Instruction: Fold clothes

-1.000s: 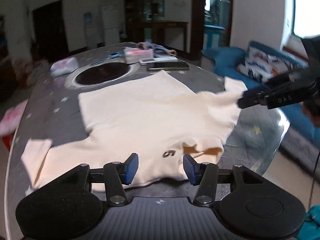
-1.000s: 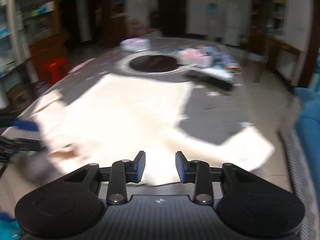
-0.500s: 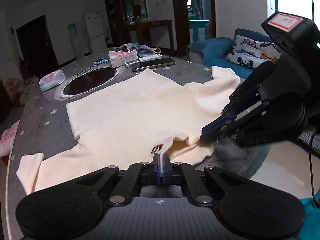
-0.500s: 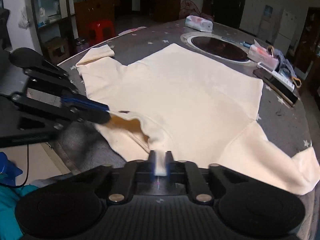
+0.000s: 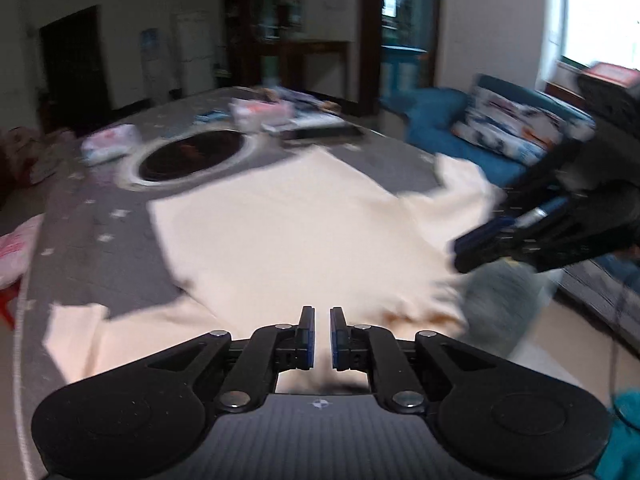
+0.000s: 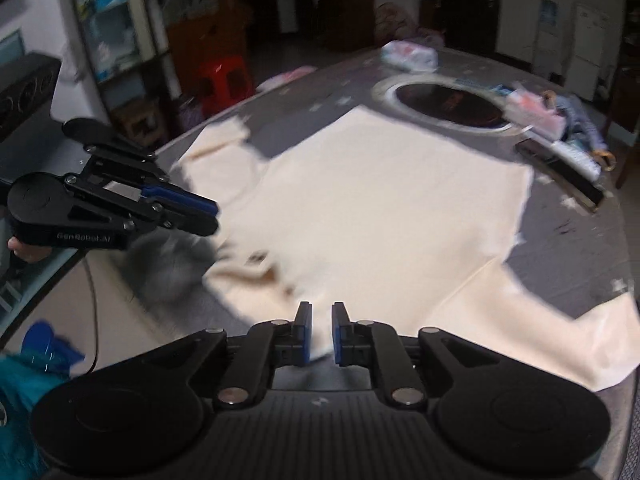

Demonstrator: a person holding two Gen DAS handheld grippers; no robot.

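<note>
A cream T-shirt [image 5: 296, 240] lies spread flat on the grey starred table [image 5: 80, 248], collar toward the near edge; it also shows in the right wrist view [image 6: 380, 208]. My left gripper [image 5: 322, 338] hovers over the collar edge, jaws a small gap apart, holding nothing. My right gripper [image 6: 321, 334] stands likewise slightly open and empty above the shirt's shoulder. Each gripper shows in the other's view: the right one [image 5: 480, 240] by the right sleeve, the left one [image 6: 200, 212] above the left shoulder. Both views are blurred.
A round dark cooktop [image 5: 196, 156] is set into the table beyond the shirt. Packets, a phone and small items [image 5: 280, 116] lie at the far end. A blue sofa [image 5: 500, 128] stands right of the table, a red stool [image 6: 224, 80] on the left.
Half a second ago both grippers were shut on the shirt's collar edge. Now both have opened slightly, let go of the cloth and lifted back.
</note>
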